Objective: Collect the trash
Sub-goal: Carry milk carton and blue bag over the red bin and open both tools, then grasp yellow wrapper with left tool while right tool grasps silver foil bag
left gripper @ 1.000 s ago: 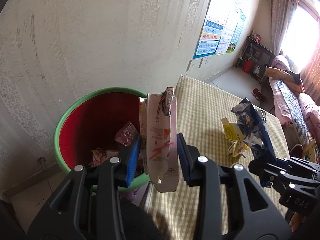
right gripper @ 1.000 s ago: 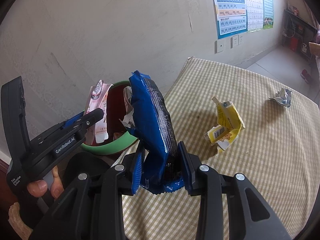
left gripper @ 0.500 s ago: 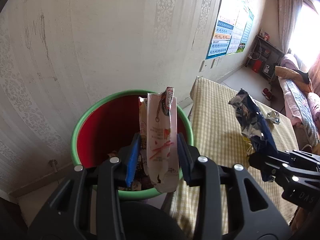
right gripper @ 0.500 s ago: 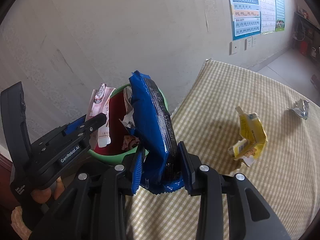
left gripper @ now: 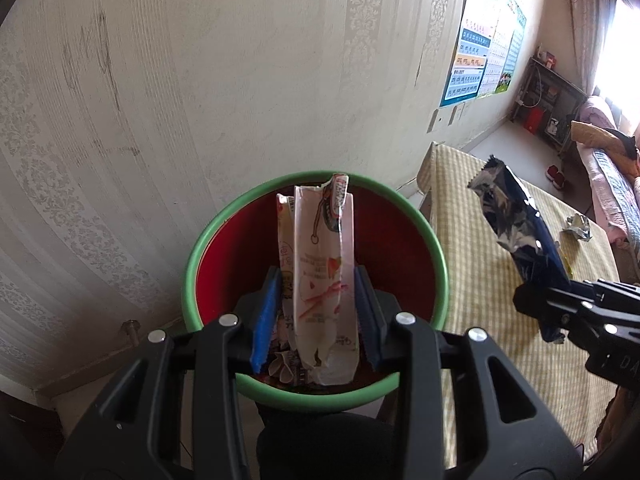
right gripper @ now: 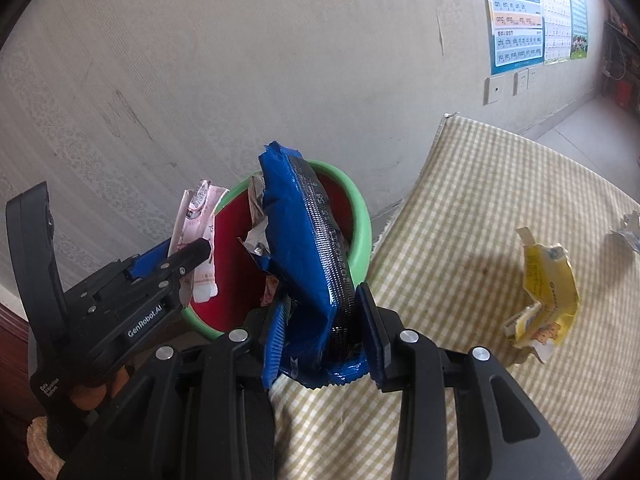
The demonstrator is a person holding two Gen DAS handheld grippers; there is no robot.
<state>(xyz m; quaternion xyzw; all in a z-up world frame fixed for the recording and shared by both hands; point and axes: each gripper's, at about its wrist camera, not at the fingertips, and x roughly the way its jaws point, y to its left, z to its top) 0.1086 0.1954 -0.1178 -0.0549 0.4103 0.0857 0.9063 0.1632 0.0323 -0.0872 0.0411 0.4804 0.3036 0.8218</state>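
Left wrist view: the left hand-held gripper [left gripper: 316, 312] is clamped on a pink-and-white wrapper [left gripper: 322, 280] held upright directly over the red bin [left gripper: 316, 394] with its green rim. Bin contents: a few crumpled wrappers visible low inside, mostly hidden behind the held one. Risk, as judged: little here, since a release should land inside; the light film might cling to a pad. The right hand-held gripper [left gripper: 538, 300] sits over the checked worktop [left gripper: 472, 264], clamped on a blue packet [left gripper: 516, 232]. A crumpled foil scrap [left gripper: 578, 227] lies farther back on the cloth.

Right wrist view: the right hand-held gripper [right gripper: 326, 332] grips the blue packet [right gripper: 308, 240] near its bottom seal; the packet's top leans towards the bin [right gripper: 360, 236], but the jaws stand above the worktop [right gripper: 460, 240] edge, not the opening. Risk, as judged: released now, it likely drops on the cloth or floor beside the bin. A yellow wrapper [right gripper: 548, 292] is uncollected on the worktop, well apart from the bin.
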